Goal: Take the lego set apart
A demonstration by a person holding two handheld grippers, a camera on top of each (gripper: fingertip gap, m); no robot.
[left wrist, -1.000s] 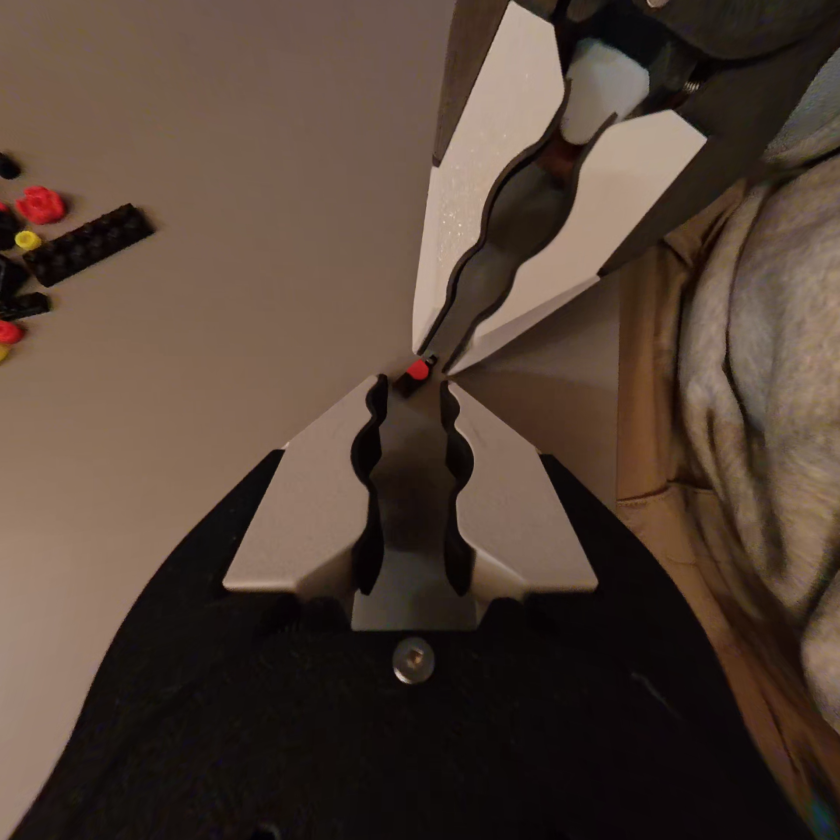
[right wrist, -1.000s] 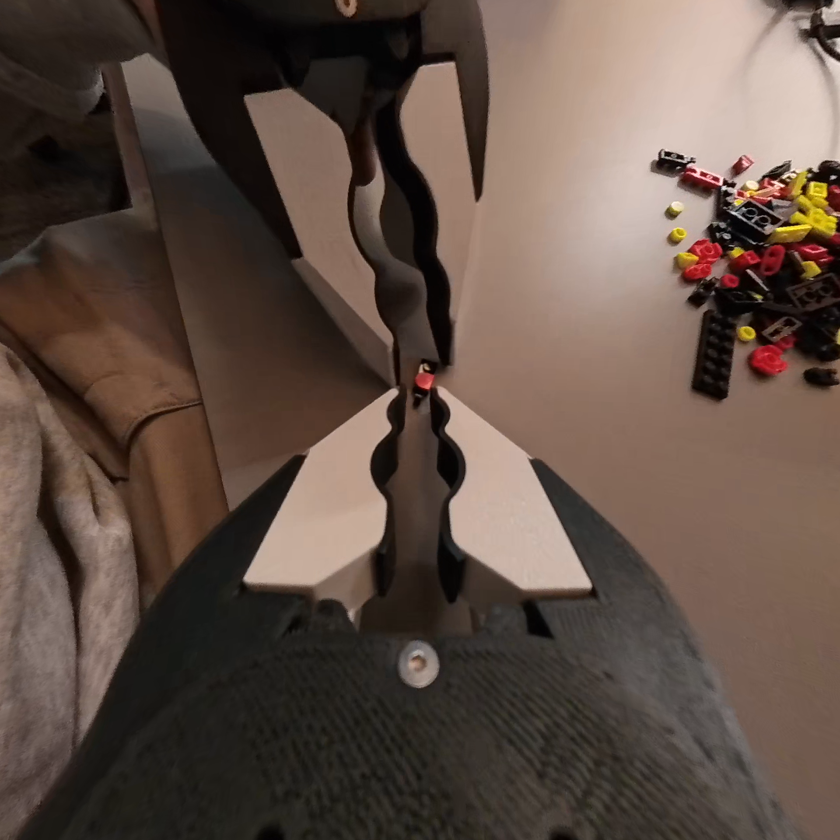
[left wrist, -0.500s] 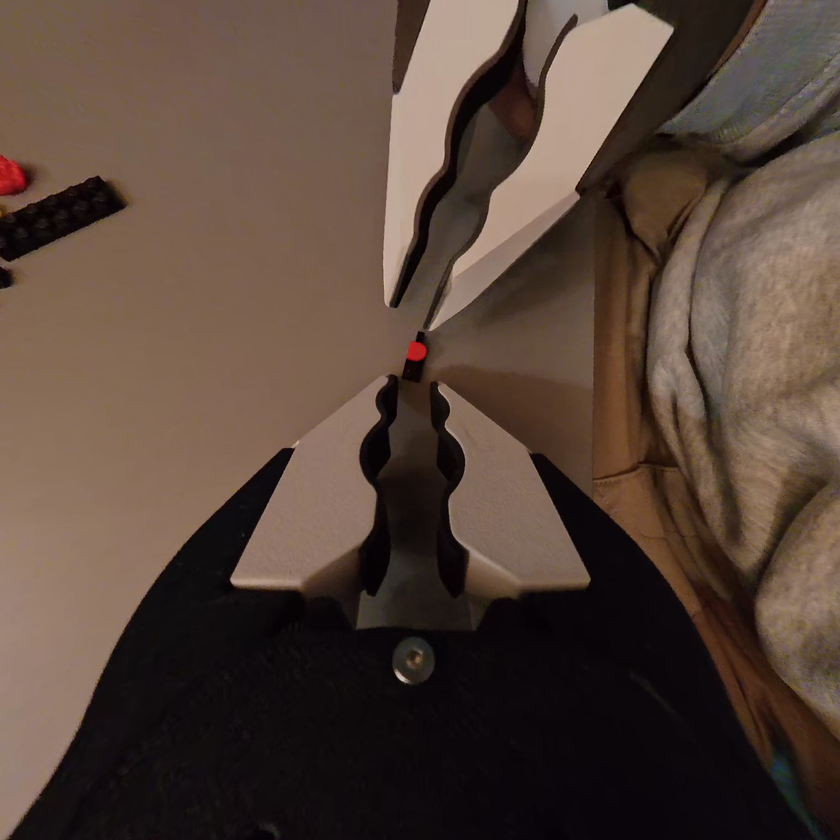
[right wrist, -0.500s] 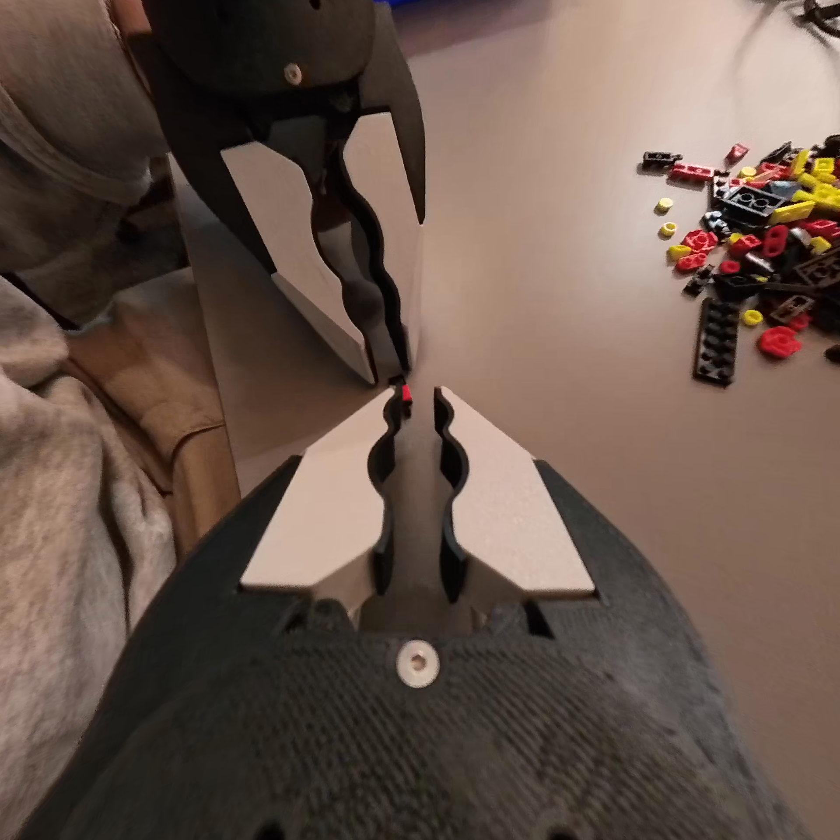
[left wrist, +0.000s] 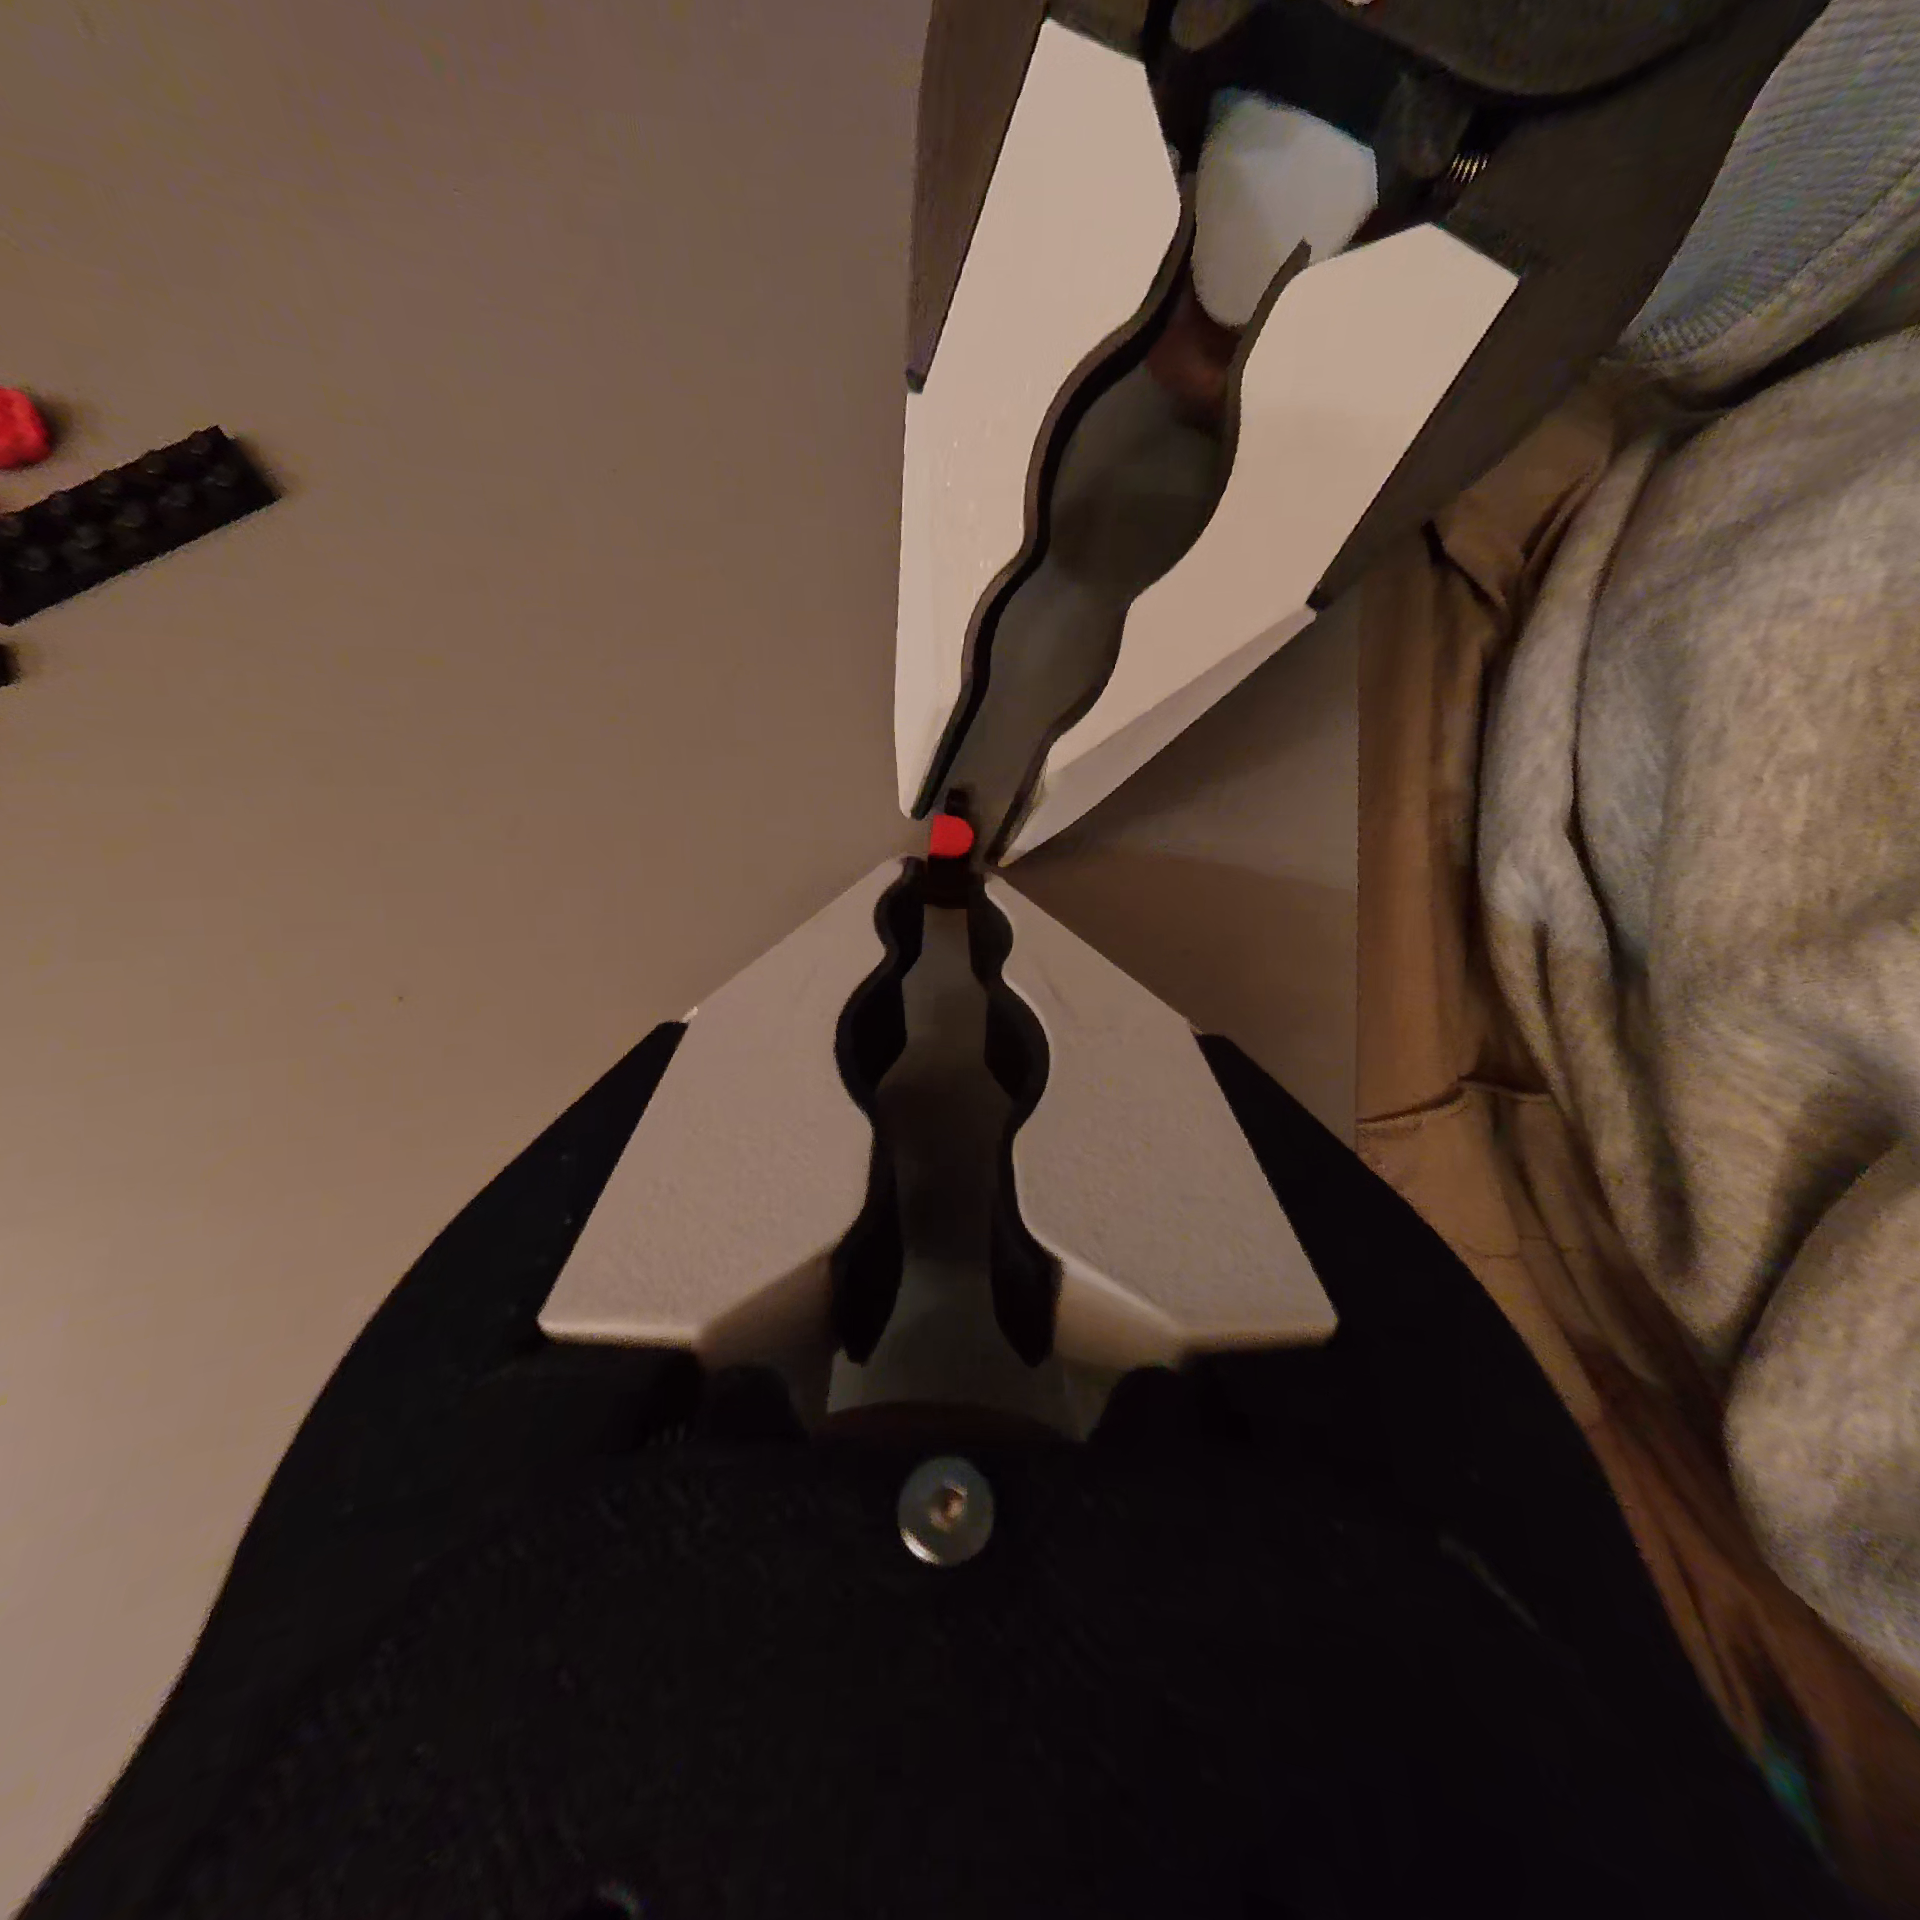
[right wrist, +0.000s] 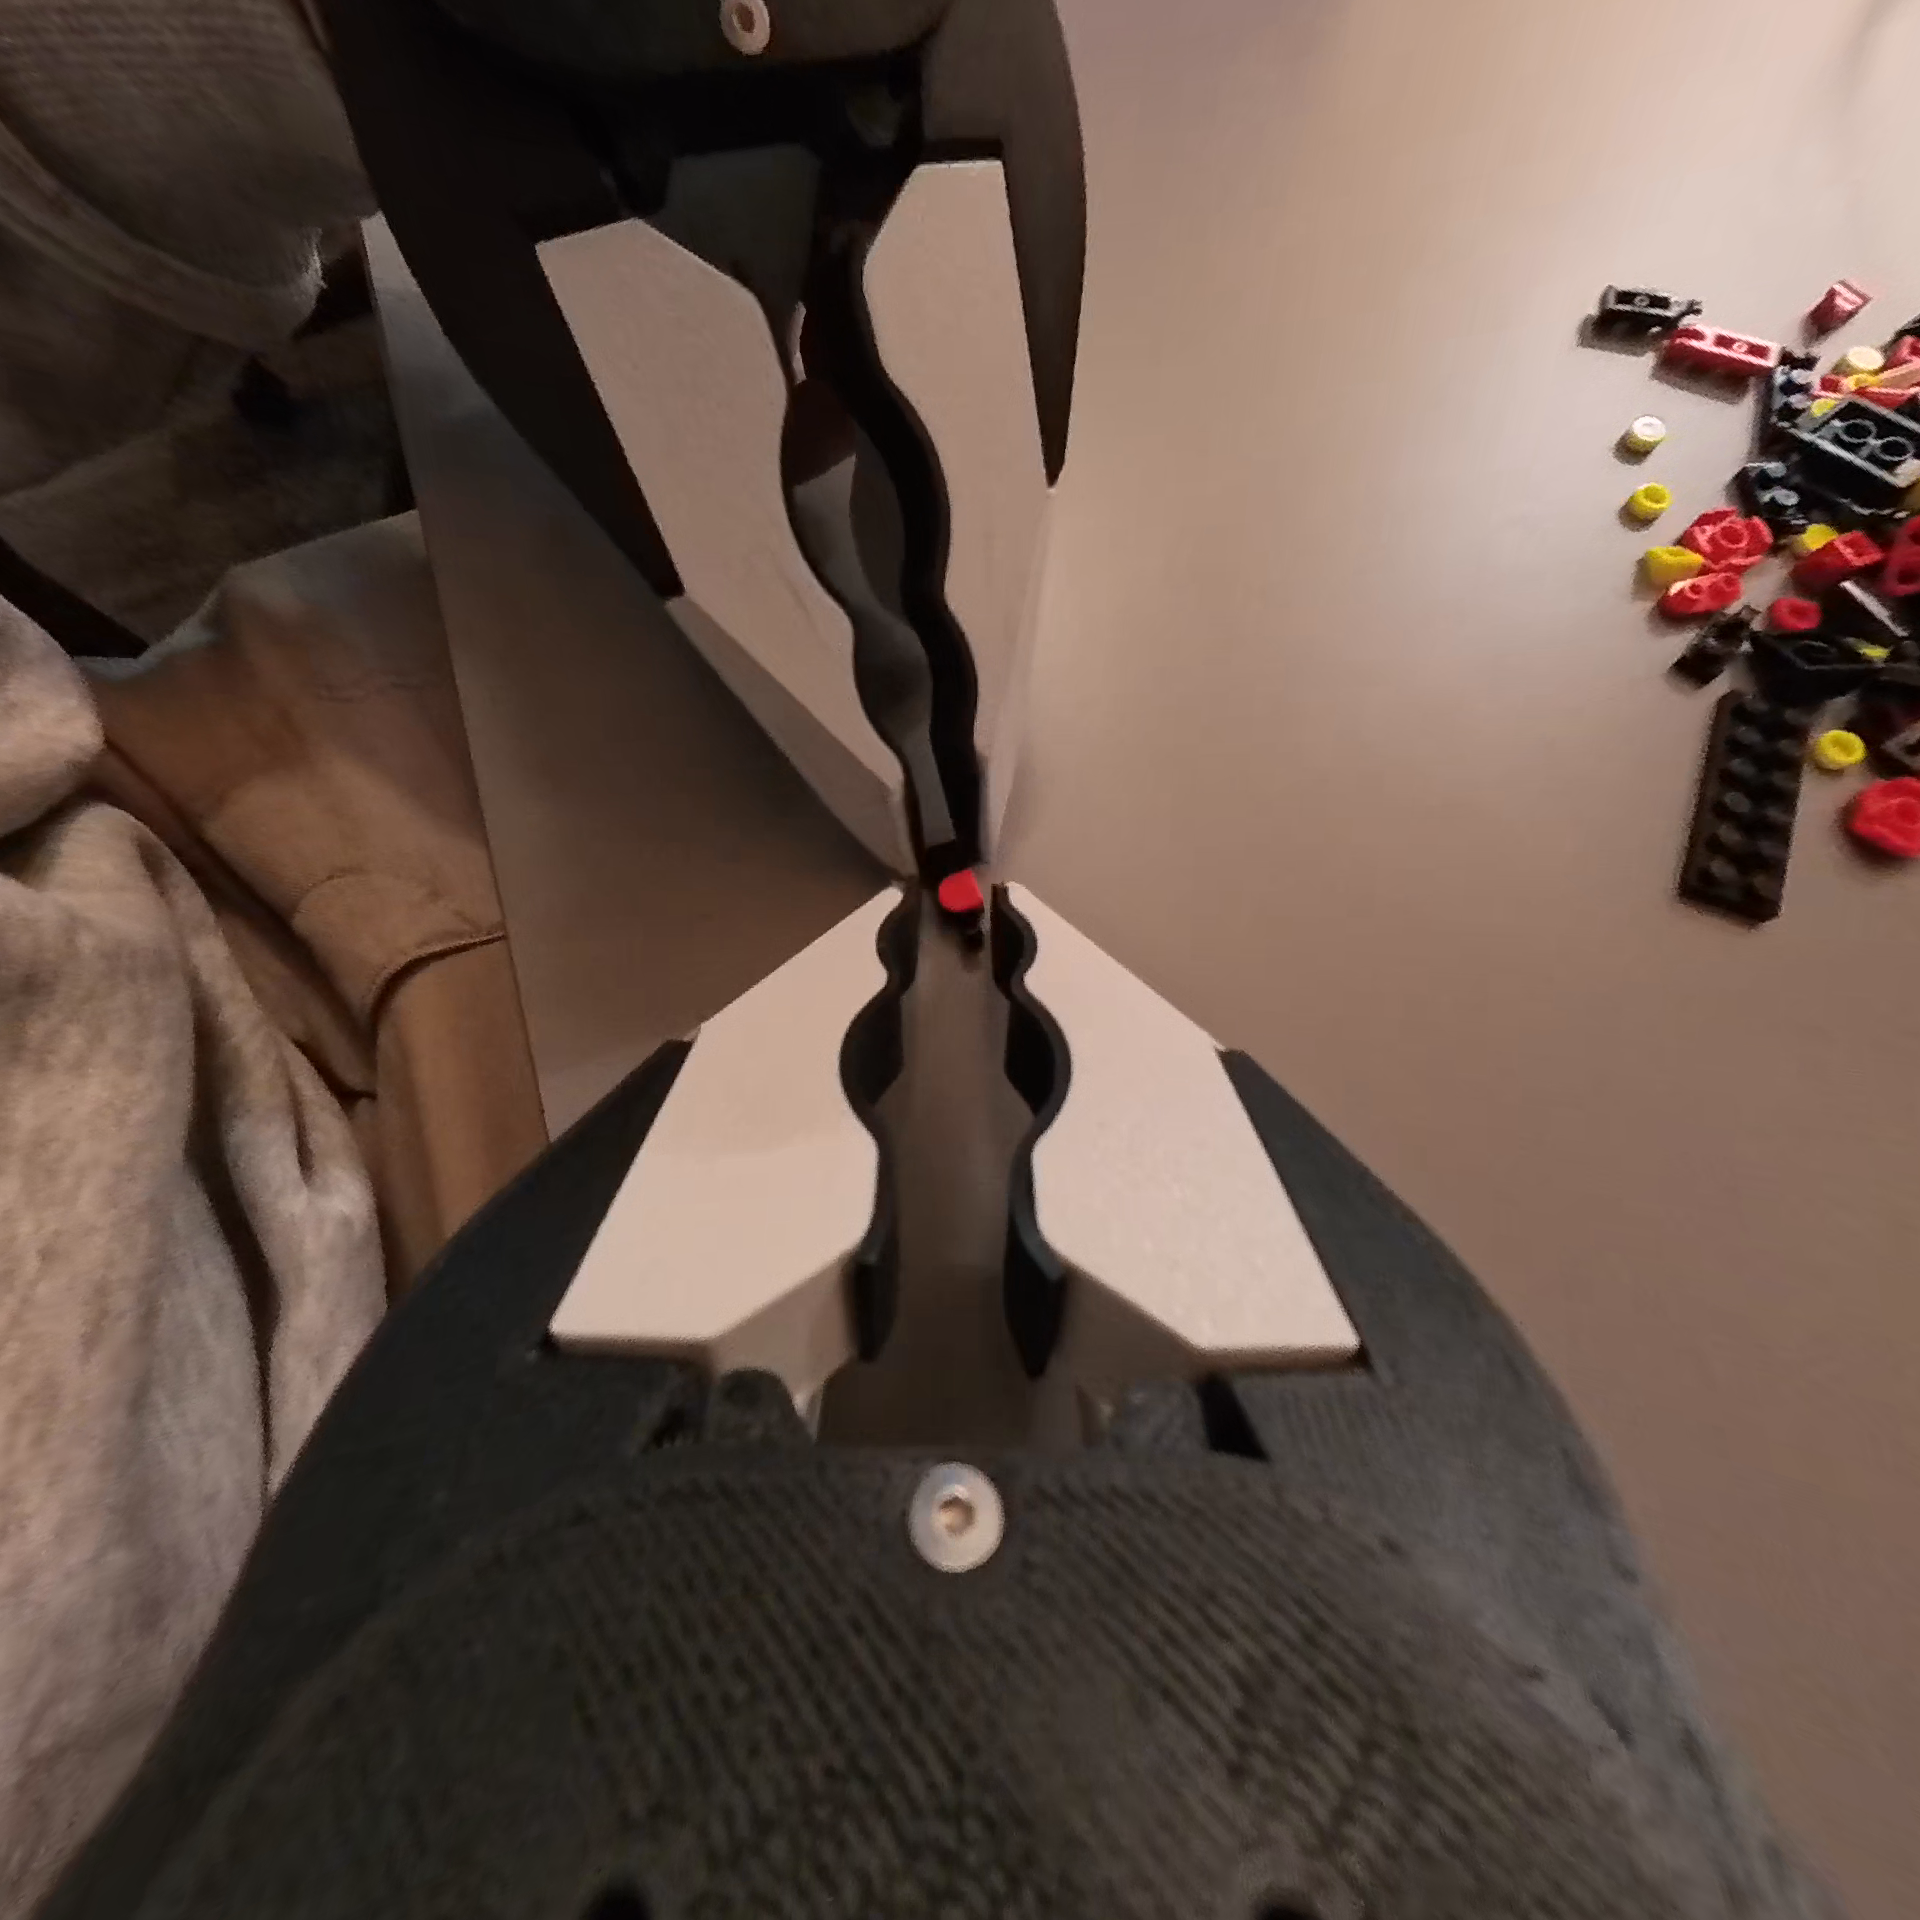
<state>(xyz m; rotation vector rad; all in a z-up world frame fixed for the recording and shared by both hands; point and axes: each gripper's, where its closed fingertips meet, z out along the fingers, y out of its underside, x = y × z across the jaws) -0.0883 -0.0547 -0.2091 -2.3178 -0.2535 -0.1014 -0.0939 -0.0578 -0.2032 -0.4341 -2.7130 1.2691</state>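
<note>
Tongs are meeting tip to tip over the table: left gripper is pinching the black end of a tiny lego bit with a red stud, and right gripper is coming in from 12 o'clock, tips nearly together around the same bit, though I can't tell if it's actually gripping yet. Best bet, I'm guessing: keep the left one steady, get the right one biting squarely on the red part, then twist gently instead of yanking, or it's flying off. Right wrist view is showing the whole pile of loose pieces at 2 o'clock; left view is only catching a long black plate at 9 o'clock.
</note>
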